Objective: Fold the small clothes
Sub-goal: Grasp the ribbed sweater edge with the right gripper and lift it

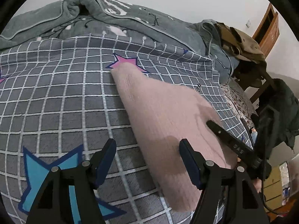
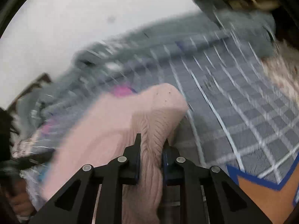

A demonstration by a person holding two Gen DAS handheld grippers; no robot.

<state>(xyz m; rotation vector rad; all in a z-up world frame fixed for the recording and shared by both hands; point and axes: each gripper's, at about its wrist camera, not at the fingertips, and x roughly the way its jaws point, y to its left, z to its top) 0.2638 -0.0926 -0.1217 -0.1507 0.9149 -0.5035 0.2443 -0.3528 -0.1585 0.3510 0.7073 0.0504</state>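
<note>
A pink knit garment point(image 1: 164, 112) lies folded in a long strip on the grey checked bedsheet point(image 1: 56, 102). My left gripper point(image 1: 147, 147) hovers open over its near left edge, one finger above the sheet and the other above the pink fabric, with nothing pinched. The right gripper point(image 1: 229, 140) reaches onto the garment's right side as a black finger. In the blurred right wrist view, my right gripper point(image 2: 152, 140) is shut on a bunched ridge of the pink knit garment point(image 2: 104, 123), which puffs up in front of the fingertips.
A crumpled grey quilt point(image 1: 112, 13) lines the far side of the bed. Khaki clothes point(image 1: 241, 41) and a dark jacket point(image 1: 284, 112) hang off wooden furniture at the right bed edge. A hand point(image 2: 17, 205) shows at lower left in the right wrist view.
</note>
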